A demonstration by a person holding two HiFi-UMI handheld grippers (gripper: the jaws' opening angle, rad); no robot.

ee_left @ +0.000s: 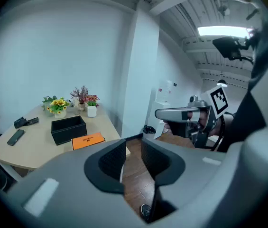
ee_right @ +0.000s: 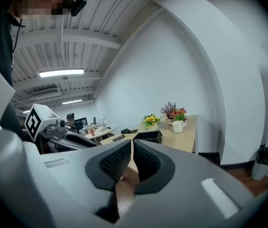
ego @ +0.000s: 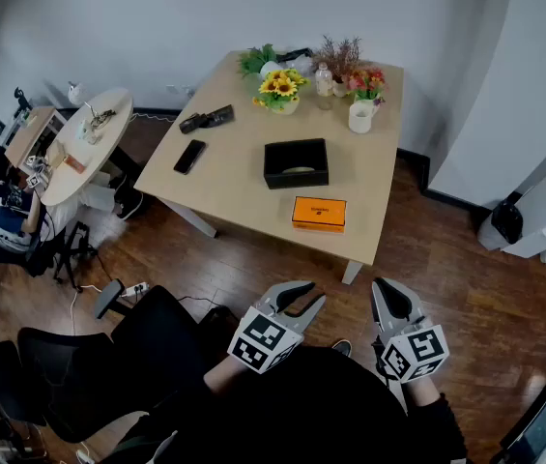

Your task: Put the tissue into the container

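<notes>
Left gripper [ego: 313, 294] jaws slightly apart, empty; right gripper [ego: 380, 286] closed, empty. Both well clear of table [ego: 234, 177]. Orange box [ego: 318, 213] near black container [ego: 296, 162]; task judged not begun.

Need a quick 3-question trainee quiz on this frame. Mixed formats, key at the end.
1. True or false: the orange box lies on the table, nearer the person than the black container.
2. Which gripper's jaws stand apart: A left, B right, C neither?
3. What is between either gripper's jaws?
Key: 1 true. 2 A: the left gripper is open, the right gripper is shut. 3 nothing.
</notes>
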